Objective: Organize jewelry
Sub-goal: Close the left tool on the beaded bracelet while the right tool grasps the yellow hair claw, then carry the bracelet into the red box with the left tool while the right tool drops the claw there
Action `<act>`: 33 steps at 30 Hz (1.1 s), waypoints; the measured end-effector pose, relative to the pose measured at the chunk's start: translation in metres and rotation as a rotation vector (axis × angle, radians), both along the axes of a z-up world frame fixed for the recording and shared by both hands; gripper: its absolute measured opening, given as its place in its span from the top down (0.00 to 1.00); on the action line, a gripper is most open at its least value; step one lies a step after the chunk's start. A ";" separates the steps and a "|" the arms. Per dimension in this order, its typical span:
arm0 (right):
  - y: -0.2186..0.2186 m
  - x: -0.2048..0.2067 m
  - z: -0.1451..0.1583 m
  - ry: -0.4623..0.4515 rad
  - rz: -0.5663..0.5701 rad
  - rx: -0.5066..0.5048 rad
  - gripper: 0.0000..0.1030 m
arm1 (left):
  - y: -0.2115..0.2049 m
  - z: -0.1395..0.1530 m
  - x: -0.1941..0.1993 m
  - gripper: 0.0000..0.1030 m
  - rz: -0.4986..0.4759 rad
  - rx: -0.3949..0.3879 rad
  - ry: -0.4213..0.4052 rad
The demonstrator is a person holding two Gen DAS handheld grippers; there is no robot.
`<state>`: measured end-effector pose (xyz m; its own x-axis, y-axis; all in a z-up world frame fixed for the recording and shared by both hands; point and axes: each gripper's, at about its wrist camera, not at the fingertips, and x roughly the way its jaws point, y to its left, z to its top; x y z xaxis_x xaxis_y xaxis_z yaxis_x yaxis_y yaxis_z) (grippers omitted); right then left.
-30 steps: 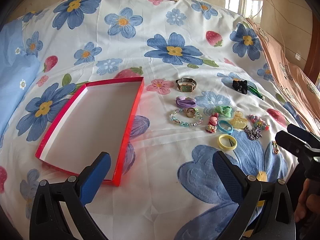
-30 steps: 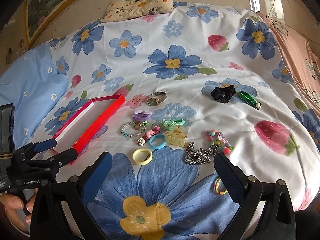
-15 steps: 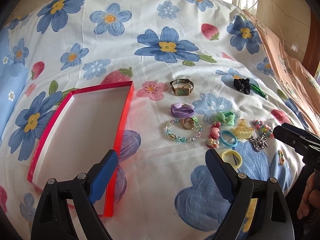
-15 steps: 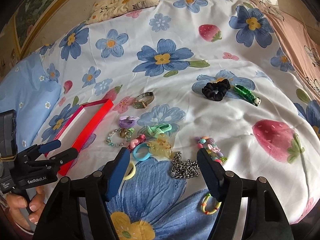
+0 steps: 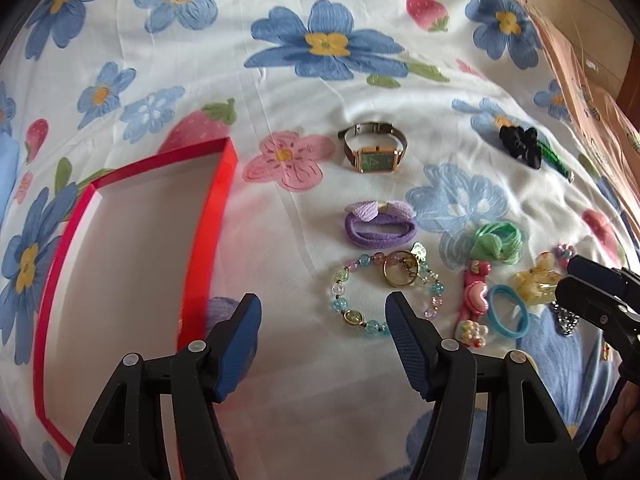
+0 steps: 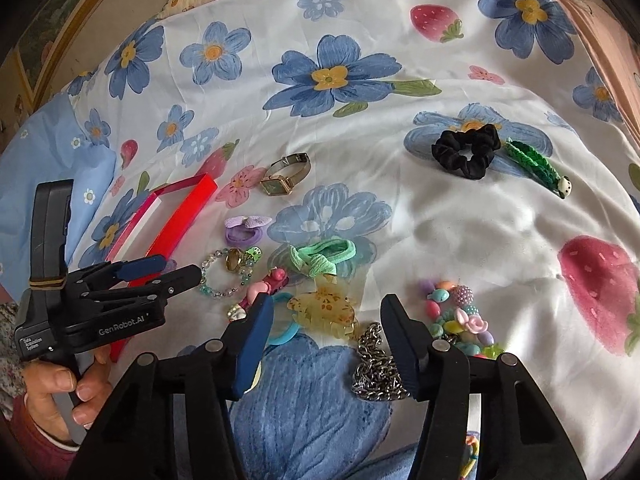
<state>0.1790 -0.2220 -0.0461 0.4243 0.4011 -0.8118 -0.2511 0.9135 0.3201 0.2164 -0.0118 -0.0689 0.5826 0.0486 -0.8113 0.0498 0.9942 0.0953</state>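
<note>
Lying flat: pink clip [image 5: 474, 304], long axis toward camera | tilt unclear

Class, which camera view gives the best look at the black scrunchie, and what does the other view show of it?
The right wrist view. There the black scrunchie lies in full view as an open ring beside the green hair clip. The left wrist view shows only a small, squashed dark lump far off toward the right edge.

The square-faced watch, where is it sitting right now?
In the left wrist view the watch lies on the bedsheet in the upper middle, just right of a printed pink flower, with the purple hair tie nearer the camera and the red tray to its left.
</note>
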 end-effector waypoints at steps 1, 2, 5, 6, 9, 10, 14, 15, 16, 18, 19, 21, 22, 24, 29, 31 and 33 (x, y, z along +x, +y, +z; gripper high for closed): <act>0.001 0.002 -0.002 0.007 0.004 0.000 0.45 | -0.001 -0.006 0.006 0.40 -0.003 0.000 0.019; 0.003 0.003 -0.004 0.011 0.007 -0.004 0.45 | 0.000 -0.010 0.010 0.43 -0.005 -0.001 0.036; 0.005 0.009 -0.013 0.036 0.015 -0.009 0.53 | -0.003 -0.020 0.017 0.57 -0.021 -0.007 0.057; 0.004 0.010 -0.016 0.046 0.016 -0.001 0.54 | -0.006 -0.022 0.018 0.62 -0.033 -0.003 0.056; 0.006 0.012 -0.021 0.057 0.022 0.010 0.57 | -0.012 -0.027 0.017 0.88 -0.070 -0.016 0.064; 0.007 0.012 -0.021 0.054 0.027 0.011 0.59 | -0.014 -0.028 0.015 0.93 -0.075 -0.023 0.070; 0.009 0.011 -0.016 0.036 0.035 0.010 0.73 | -0.017 -0.026 -0.001 0.93 -0.093 -0.072 0.070; 0.008 0.010 -0.014 0.034 0.033 0.012 0.73 | -0.016 -0.022 -0.004 0.93 -0.095 -0.078 0.060; 0.008 0.010 -0.013 0.030 0.036 0.013 0.73 | -0.015 -0.019 -0.010 0.93 -0.097 -0.099 0.059; 0.009 0.009 -0.010 0.023 0.038 0.014 0.73 | -0.012 -0.009 -0.019 0.93 -0.095 -0.127 0.041; 0.009 0.008 -0.007 0.016 0.040 0.014 0.73 | -0.010 -0.004 -0.023 0.93 -0.091 -0.137 0.030; 0.010 0.007 -0.003 0.006 0.040 0.020 0.73 | -0.005 0.008 -0.033 0.94 -0.086 -0.162 0.003; 0.011 0.006 0.000 -0.002 0.042 0.024 0.73 | -0.002 0.016 -0.039 0.94 -0.082 -0.177 -0.014; 0.014 0.004 0.006 -0.019 0.049 0.025 0.73 | 0.003 0.027 -0.049 0.94 -0.077 -0.204 -0.030; 0.023 0.002 0.021 -0.046 0.070 0.048 0.73 | 0.016 0.052 -0.073 0.94 -0.061 -0.218 -0.087; 0.028 0.001 0.026 -0.056 0.081 0.057 0.73 | 0.024 0.060 -0.084 0.94 -0.047 -0.220 -0.108; 0.034 0.001 0.030 -0.062 0.093 0.066 0.73 | 0.031 0.066 -0.090 0.94 -0.035 -0.228 -0.118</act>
<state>0.1799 -0.1875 -0.0163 0.4311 0.4929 -0.7558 -0.3545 0.8628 0.3605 0.1259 0.0195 -0.0025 0.6719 -0.1492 -0.7254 0.0863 0.9886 -0.1235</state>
